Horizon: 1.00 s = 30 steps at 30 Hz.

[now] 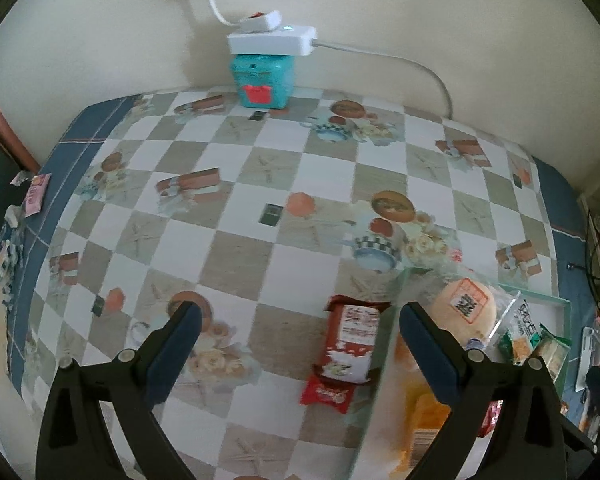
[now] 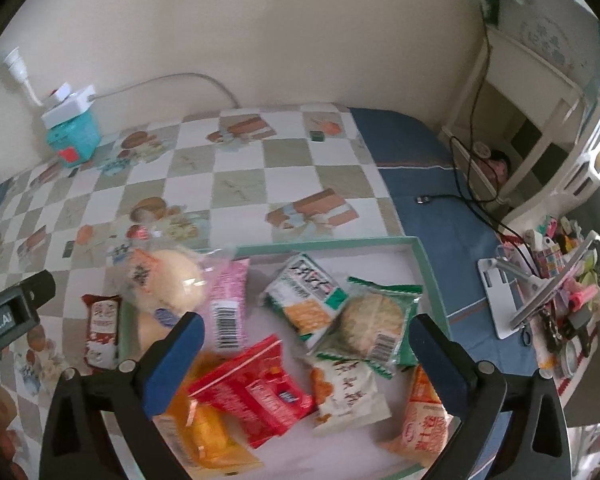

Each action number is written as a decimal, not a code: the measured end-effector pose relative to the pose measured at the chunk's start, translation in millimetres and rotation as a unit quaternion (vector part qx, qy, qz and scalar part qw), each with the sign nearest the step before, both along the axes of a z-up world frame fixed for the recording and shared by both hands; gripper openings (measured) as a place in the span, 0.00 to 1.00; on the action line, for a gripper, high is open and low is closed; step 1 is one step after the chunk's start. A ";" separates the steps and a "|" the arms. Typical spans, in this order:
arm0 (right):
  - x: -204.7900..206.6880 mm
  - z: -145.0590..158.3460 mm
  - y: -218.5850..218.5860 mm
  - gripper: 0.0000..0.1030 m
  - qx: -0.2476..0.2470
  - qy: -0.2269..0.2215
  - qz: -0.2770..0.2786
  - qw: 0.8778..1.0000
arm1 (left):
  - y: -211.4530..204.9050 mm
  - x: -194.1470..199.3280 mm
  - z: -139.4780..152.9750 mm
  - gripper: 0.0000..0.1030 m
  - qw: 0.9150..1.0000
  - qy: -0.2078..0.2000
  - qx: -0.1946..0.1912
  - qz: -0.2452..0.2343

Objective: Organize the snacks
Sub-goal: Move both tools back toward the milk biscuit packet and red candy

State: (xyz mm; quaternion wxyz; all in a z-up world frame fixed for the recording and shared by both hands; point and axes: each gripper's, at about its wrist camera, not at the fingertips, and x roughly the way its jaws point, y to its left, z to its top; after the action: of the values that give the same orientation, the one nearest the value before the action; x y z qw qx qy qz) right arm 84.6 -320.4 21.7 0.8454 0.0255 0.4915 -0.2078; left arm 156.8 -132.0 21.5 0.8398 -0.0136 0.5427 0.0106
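- Left gripper (image 1: 300, 322): jaws spread wide, pinching nothing; it hangs over the checked tablecloth (image 1: 236, 184), pointing steeply down.
- Red snack packet (image 1: 350, 348): lies flat on the tablecloth between the left gripper's two fingers, nearer the right finger, touching neither; it sits just outside the left wall of the tray (image 2: 428, 264).
- Right gripper (image 2: 306, 334): jaws likewise spread wide with nothing clamped; it hangs above the tray's contents.
- Tray: a shallow green-rimmed box on the table, holding a loose heap of snacks.
- Beneath and between the right gripper's fingers: a red crinkled packet (image 2: 256, 392), a round cracker in a green wrapper (image 2: 368, 326) and a white packet (image 2: 348, 390).
- Round bun packet (image 2: 166, 284): rests at the tray's left edge, beside a pink packet (image 2: 226, 306).
- Teal box (image 1: 262, 80): stands at the far wall, well apart from both grippers, with a white power strip (image 1: 272, 38) on top.
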 end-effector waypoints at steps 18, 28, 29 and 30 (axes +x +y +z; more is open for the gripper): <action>3.1 20.6 59.5 1.00 -0.010 -0.013 0.029 0.999 | 91.6 -7.6 11.9 0.96 0.998 -0.009 -0.015 0.055; 12.3 0.8 86.4 1.00 0.010 0.012 0.047 0.999 | 121.2 -4.3 -13.4 0.96 0.996 0.026 -0.037 0.075; 14.4 -3.7 87.6 1.00 0.010 0.017 0.047 0.999 | 121.4 -3.0 -18.3 0.96 0.996 0.032 -0.039 0.074; 16.9 -9.2 88.6 1.00 0.009 0.023 0.045 0.999 | 121.1 -1.3 -23.5 0.96 0.996 0.039 -0.040 0.074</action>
State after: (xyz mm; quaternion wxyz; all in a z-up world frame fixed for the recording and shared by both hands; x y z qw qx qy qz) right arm 101.5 -231.9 12.5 0.8420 0.0058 0.5135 -0.1655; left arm 155.5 -10.9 -2.1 0.8138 -0.0871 0.5723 0.0512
